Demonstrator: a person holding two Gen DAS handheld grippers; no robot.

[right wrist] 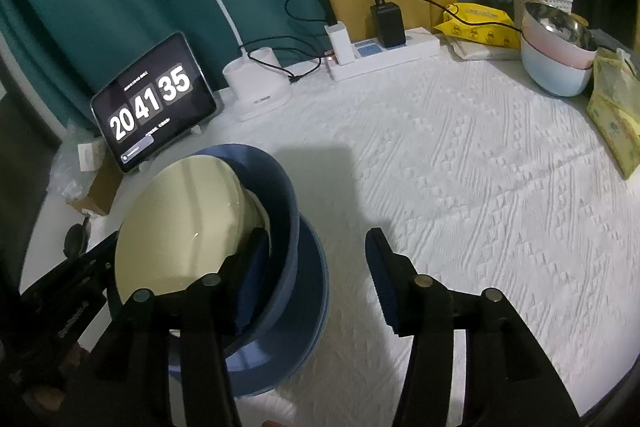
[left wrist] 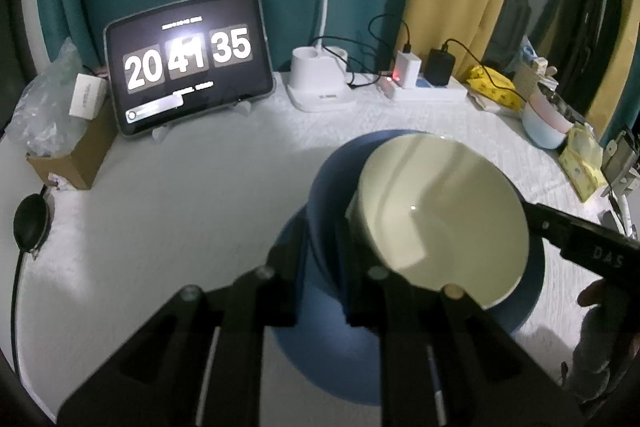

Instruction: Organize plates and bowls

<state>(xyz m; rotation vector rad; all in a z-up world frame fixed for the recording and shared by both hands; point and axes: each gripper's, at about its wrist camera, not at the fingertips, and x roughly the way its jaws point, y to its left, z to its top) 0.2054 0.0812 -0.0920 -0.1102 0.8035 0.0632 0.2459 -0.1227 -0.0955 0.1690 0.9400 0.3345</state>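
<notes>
Bowls sit nested before us: a cream bowl (left wrist: 440, 211) tilts inside a blue bowl (left wrist: 324, 211), which rests on a blue plate (right wrist: 308, 307) on the white-clothed counter (right wrist: 460, 187). Our left tongs (left wrist: 320, 255) clamp the blue bowl's rim at six o'clock. Our right tongs (right wrist: 316, 255) stand apart, one finger inside the blue bowl.

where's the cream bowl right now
The cream bowl sits tilted inside the blue bowl on the blue plate, low centre in the left wrist view, in front of the tablet.
</notes>
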